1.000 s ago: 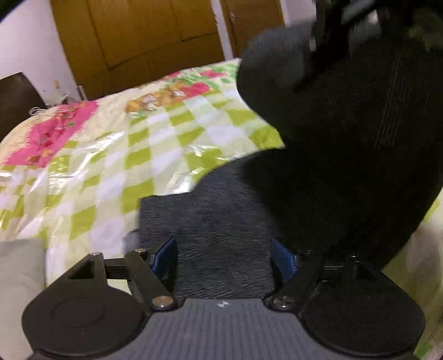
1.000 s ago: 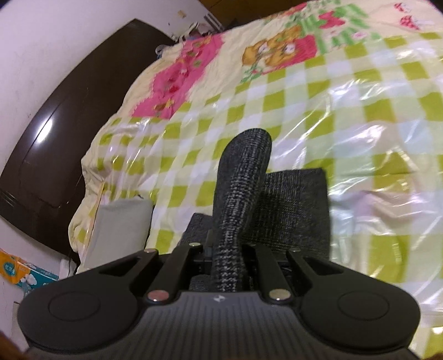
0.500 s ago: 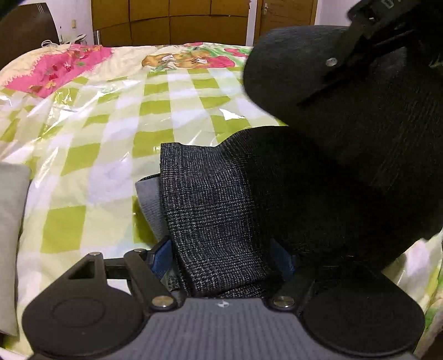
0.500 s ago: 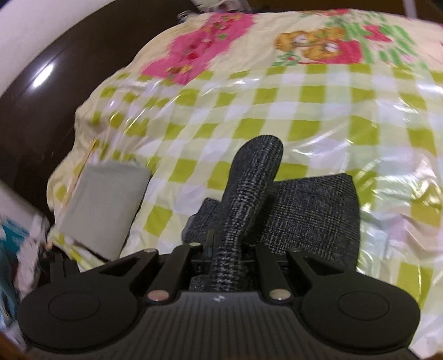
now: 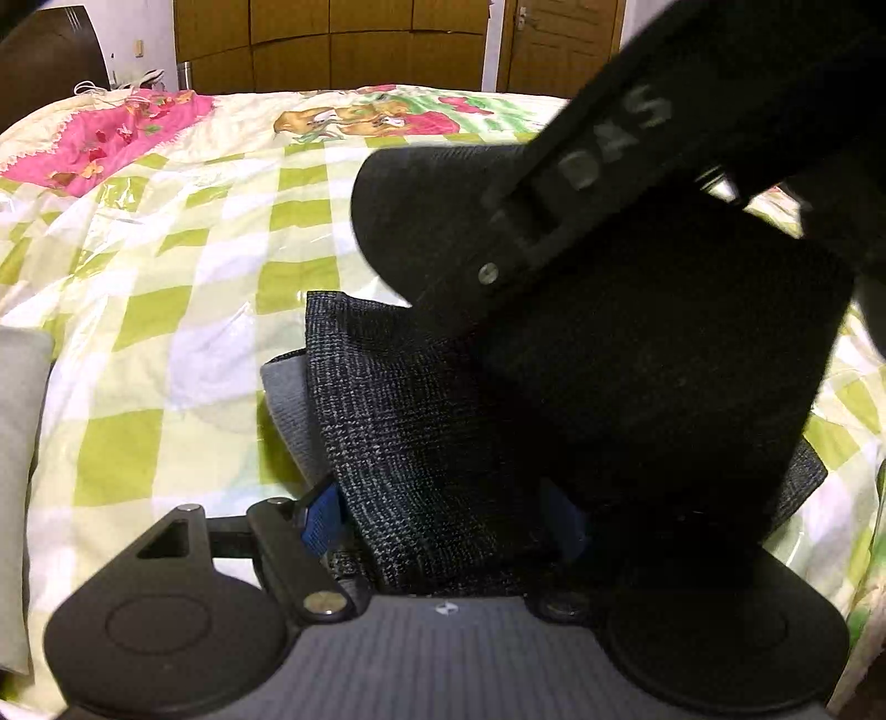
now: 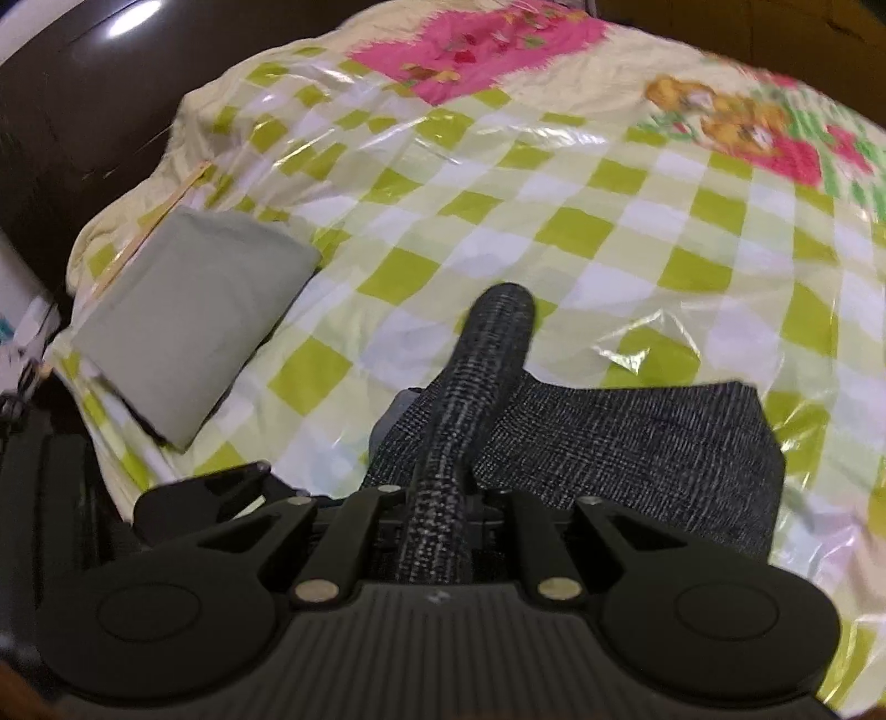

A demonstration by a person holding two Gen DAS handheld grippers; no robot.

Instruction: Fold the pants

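The dark grey checked pants [image 5: 398, 421] lie folded on the green-checked bed cover, with a pale grey inner edge [image 5: 288, 399] showing at the left. My left gripper [image 5: 443, 515] has the cloth bunched between its blue-padded fingers [image 5: 318, 518]; its jaws stand fairly wide around the fabric. My right gripper [image 6: 440, 498] is shut on a raised fold of the pants [image 6: 476, 399], with the rest of the pants [image 6: 637, 443] spread to its right. The right gripper's black body [image 5: 637, 266] hangs over the pants in the left wrist view and hides their right part.
A folded grey-green garment [image 6: 194, 315] lies at the bed's left edge, also in the left wrist view [image 5: 16, 443]. The bed cover [image 6: 554, 194] is under clear plastic. A dark headboard [image 6: 72, 111] stands at the left. Wooden wardrobe doors [image 5: 332, 39] stand beyond the bed.
Both grippers swung round over the bed with the pants. The left gripper now has a thicker bunch of cloth between its fingers. The right gripper kept its pinch on the fold.
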